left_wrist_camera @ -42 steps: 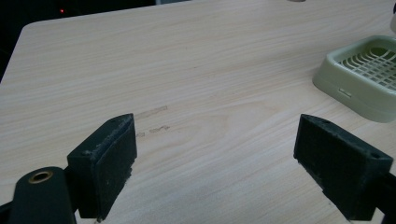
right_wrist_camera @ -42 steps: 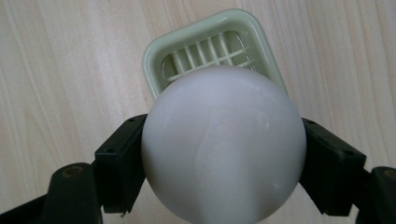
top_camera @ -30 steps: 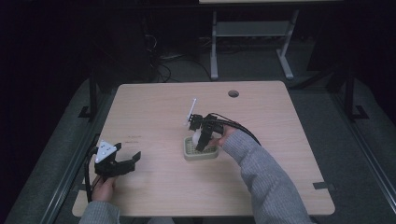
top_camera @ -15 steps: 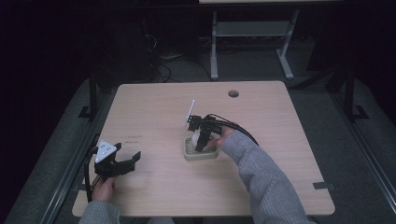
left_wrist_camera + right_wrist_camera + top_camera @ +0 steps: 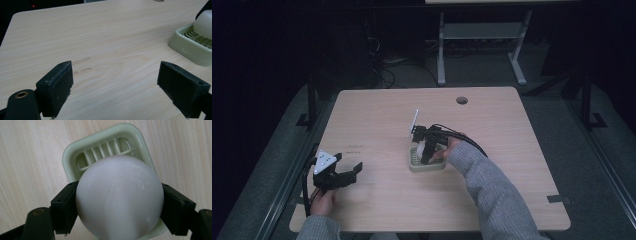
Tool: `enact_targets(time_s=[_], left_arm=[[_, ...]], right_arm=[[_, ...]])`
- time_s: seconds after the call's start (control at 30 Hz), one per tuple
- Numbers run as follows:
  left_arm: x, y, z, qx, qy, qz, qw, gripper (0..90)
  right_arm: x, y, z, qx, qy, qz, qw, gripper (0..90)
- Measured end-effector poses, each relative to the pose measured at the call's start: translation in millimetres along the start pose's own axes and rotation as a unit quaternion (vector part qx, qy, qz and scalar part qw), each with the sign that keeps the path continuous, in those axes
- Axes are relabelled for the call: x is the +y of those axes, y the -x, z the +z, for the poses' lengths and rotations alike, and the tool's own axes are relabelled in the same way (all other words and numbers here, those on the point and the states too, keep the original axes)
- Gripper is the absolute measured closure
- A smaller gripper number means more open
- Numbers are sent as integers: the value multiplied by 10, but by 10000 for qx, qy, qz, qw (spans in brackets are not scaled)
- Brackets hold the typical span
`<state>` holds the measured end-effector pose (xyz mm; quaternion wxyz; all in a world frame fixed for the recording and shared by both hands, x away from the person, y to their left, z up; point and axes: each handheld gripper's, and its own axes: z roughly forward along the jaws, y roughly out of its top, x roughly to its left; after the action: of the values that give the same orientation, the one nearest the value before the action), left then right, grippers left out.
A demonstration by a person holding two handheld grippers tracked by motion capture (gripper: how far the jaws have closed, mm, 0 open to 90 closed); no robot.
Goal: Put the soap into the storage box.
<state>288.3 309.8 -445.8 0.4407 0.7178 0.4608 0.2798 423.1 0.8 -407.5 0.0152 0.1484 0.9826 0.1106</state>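
The right gripper (image 5: 119,202) had the white soap bar (image 5: 119,197) clamped between its two black jaws, one pad pressed to each side of that rounded, smooth lump. Directly beneath it sat the pale green soap dish (image 5: 75,152), slatted floor showing at its far end, the bar poised over the near part of the tray. From the high view the right gripper (image 5: 428,150) stood steeply over the dish (image 5: 414,165), near the middle of the wooden table (image 5: 512,150). Whether the soap was already resting on the slats or a touch above them, I could not tell.

Over on the left, the left gripper (image 5: 343,176) sat idle near the table's near-left edge, jaws spread wide with nothing between them, well apart from the dish. Its own view looked across bare wood, with the dish (image 5: 185,47) and a sliver of the bar (image 5: 203,23) at the far right.

By my reading the carry was done and the bar lined up over its tray. What was left: settle the soap onto the slats, open the jaws, and draw the gripper clear without dragging that slippery bar or nudging the light dish.
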Motion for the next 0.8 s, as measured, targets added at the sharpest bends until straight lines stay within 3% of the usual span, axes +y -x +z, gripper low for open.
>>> enact_targets(time_s=[0.8], left_arm=[[2, -7, -5, -10, 9, 1, 10000, 128]], right_arm=[[13, 11, 65, -37, -6, -3, 10000, 237]])
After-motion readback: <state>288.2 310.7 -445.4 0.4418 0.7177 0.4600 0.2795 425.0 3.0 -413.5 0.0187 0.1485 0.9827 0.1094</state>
